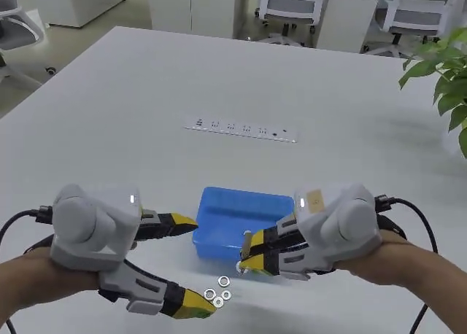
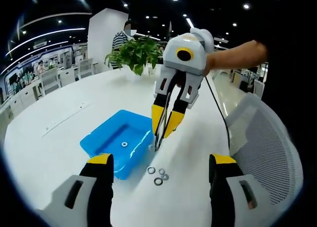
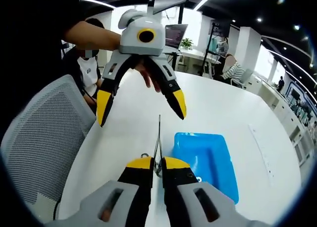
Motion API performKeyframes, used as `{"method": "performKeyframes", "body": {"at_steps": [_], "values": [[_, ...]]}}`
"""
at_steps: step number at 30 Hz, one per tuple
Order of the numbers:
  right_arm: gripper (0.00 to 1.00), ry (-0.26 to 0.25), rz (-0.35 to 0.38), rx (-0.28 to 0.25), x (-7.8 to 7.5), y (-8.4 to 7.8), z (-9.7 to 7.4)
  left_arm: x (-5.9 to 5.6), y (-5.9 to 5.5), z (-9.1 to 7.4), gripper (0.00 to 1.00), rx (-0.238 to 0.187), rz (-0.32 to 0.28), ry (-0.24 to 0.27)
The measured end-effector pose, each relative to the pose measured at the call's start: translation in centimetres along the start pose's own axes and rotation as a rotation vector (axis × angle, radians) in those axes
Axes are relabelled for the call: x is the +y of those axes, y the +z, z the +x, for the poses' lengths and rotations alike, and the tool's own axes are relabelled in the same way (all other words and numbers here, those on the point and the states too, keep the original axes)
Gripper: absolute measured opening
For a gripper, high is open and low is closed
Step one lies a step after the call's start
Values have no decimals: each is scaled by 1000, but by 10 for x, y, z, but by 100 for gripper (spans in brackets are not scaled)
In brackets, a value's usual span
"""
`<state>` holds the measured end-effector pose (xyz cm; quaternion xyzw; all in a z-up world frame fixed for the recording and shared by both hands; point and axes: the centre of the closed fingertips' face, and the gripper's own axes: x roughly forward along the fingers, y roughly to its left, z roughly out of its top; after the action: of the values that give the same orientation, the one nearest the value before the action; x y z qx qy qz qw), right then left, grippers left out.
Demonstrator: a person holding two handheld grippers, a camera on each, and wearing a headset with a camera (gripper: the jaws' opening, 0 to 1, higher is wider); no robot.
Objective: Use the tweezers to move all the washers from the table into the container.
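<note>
Three small metal washers [image 1: 218, 295] [image 2: 158, 176] lie together on the white table, just in front of the blue container [image 1: 246, 213] [image 2: 111, 137] [image 3: 204, 156]. One washer [image 2: 124, 144] rests inside the container. My right gripper [image 1: 252, 256] [image 3: 157, 163] [image 2: 164, 128] is shut on thin metal tweezers [image 3: 158, 135] [image 2: 159, 133]. The tweezers' tip hangs low by the container's near edge, just beyond the loose washers; whether it holds a washer is too small to tell. My left gripper [image 1: 198, 267] [image 2: 162, 162] [image 3: 141, 114] stands open, its jaws on either side of the washers, holding nothing.
A power socket strip [image 1: 241, 129] is set into the table beyond the container. A green plant [image 1: 446, 79] stands at the right edge. Office chairs line the far side, and a mesh chair [image 2: 270, 152] is close behind the near edge.
</note>
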<state>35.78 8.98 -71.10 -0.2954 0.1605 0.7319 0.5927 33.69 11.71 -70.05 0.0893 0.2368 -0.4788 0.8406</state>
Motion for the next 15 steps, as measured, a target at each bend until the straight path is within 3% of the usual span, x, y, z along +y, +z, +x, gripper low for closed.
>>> {"method": "performKeyframes", "body": {"at_steps": [7, 15], "values": [[8, -26, 0, -8, -16, 3, -6, 3, 5, -4, 98, -27, -12, 18], [8, -48, 10, -13, -31, 1, -7, 5, 9, -10, 99, -53, -17, 23]]}}
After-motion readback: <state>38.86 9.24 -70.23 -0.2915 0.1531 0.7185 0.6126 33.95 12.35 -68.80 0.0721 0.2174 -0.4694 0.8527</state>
